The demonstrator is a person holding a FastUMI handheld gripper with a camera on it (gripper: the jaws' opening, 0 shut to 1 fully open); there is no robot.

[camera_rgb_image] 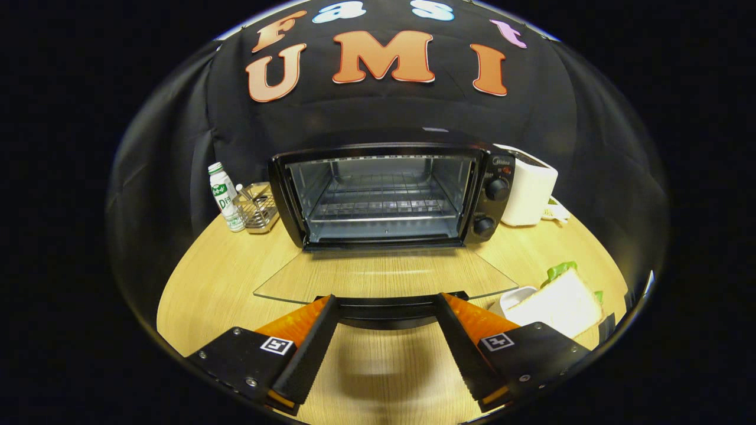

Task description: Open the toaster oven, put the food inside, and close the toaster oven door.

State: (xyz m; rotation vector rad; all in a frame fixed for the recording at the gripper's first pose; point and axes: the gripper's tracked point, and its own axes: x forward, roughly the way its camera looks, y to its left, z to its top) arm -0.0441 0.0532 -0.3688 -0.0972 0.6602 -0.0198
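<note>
Toaster oven point(390, 198) stood on the wooden counter point(218, 277), straight ahead of the tool point(387, 310) and beyond its fingertips. Door point(384, 277) was fully down, a glass pane lying flat toward the tool, with its dark handle point(387, 307) at the near edge, sitting between the two fingertips. Fingers were spread wide, one at either end of the handle; could not tell whether they touched it. Tool was released, gripping nothing.

Oven body was black with a shiny metal cavity. A wire rack point(381, 206) sat inside, bare. Two round black knobs point(490, 206) were stacked on the panel at the oven's right side, a small red dot above them.

The food, a sandwich point(561, 304) of pale bread with green leaf showing at its edge, lay on the counter just right of the right finger, beside the open door's corner. It rested on or against a small white dish point(514, 295); which, unclear.

Right of the oven, close to it, stood a white appliance point(531, 192). Left of the oven stood a metal wire rack holder point(257, 209), and a white bottle with green label point(224, 198) just beside that.
</note>
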